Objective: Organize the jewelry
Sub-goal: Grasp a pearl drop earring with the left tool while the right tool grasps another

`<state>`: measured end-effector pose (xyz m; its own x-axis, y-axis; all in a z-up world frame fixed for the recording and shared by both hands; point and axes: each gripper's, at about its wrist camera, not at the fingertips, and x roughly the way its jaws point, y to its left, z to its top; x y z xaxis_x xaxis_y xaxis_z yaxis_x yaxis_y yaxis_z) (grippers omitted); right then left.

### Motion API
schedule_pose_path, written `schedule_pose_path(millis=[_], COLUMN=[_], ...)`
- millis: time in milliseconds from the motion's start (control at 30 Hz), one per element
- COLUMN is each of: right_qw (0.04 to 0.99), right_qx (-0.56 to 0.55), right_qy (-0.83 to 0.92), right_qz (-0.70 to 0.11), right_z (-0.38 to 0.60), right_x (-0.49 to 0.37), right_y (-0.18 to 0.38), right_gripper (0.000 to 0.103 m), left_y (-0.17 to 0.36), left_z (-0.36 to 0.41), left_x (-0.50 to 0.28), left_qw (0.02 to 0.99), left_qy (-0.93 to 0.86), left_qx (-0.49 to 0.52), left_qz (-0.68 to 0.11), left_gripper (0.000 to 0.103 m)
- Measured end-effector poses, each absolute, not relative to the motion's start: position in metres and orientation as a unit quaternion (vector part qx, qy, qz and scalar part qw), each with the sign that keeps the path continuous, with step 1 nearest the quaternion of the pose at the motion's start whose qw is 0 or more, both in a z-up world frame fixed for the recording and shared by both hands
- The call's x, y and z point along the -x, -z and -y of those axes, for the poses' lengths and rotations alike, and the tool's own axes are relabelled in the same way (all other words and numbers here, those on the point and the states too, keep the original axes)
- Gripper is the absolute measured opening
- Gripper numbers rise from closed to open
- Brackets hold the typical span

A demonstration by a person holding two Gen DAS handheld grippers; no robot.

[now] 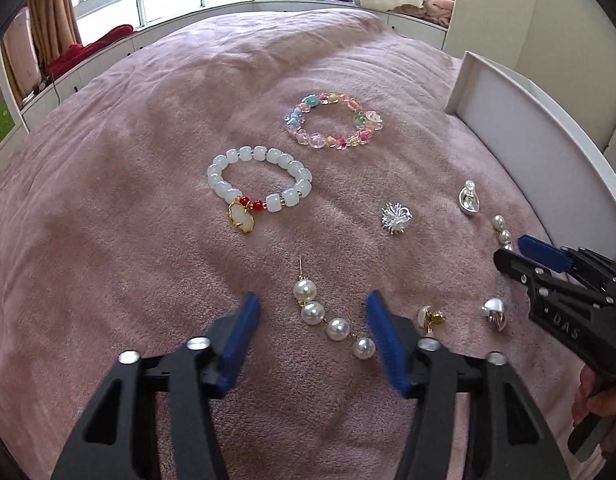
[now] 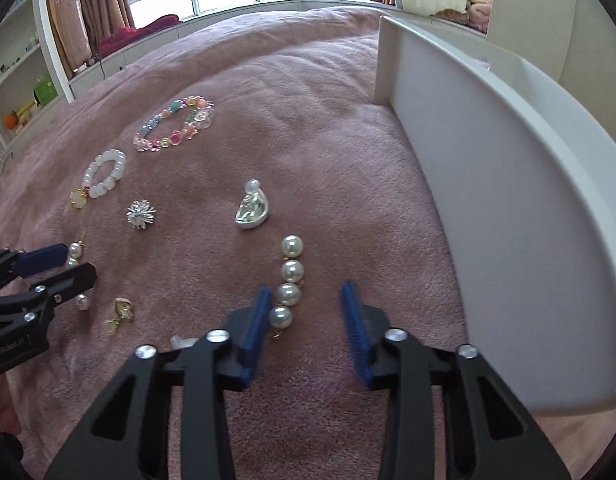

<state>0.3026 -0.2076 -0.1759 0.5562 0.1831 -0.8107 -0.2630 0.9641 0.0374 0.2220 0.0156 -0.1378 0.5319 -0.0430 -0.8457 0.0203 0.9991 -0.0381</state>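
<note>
Jewelry lies scattered on a pink blanket. In the left wrist view my left gripper (image 1: 312,308) is open, its blue pads either side of a pearl drop earring (image 1: 328,320). In the right wrist view my right gripper (image 2: 305,300) is open over the matching pearl earring (image 2: 289,280), whose lower pearls lie by the left pad. A white bead bracelet (image 1: 259,180) with a gold pendant and a multicoloured bead bracelet (image 1: 332,126) lie farther off. A silver spiky brooch (image 1: 396,218), a silver oval earring (image 2: 251,210), a gold clip earring (image 1: 430,316) and a silver pearl earring (image 1: 494,312) lie between.
A white open box (image 2: 488,200) stands on the blanket at the right, its wall close to my right gripper. The right gripper also shows in the left wrist view (image 1: 512,252). Windows, curtains and shelves lie beyond the bed.
</note>
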Motion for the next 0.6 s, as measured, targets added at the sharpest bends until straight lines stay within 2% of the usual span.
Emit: schedule_pose_path(millis=[100, 200, 300, 600], right_qw=[0.877, 0.875, 0.874, 0.877], right_qx=[0.038, 0.029, 0.025, 0.020], right_qy=[-0.140, -0.147, -0.153, -0.190], right_qz=[-0.459, -0.460, -0.461, -0.440], right_z=[0.205, 0.202, 0.196, 0.177], right_x=[-0.303, -0.301, -0.301, -0.291], right_y=[0.176, 0.175, 0.171, 0.150], right_gripper=[0.013, 0.012, 0.012, 0.012], left_y=[0.139, 0.138, 0.138, 0.128], left_z=[-0.020, -0.024, -0.025, -0.026], left_x=[-0.221, -0.220, -0.220, -0.216], left_qw=[0.874, 0.872, 0.871, 0.871], left_qy=[0.019, 0.020, 0.025, 0.029], left_qx=[0.014, 0.020, 0.022, 0.031], left_qz=[-0.485, -0.488, -0.490, -0.489], left_gripper=[0.036, 0.024, 0.016, 0.016])
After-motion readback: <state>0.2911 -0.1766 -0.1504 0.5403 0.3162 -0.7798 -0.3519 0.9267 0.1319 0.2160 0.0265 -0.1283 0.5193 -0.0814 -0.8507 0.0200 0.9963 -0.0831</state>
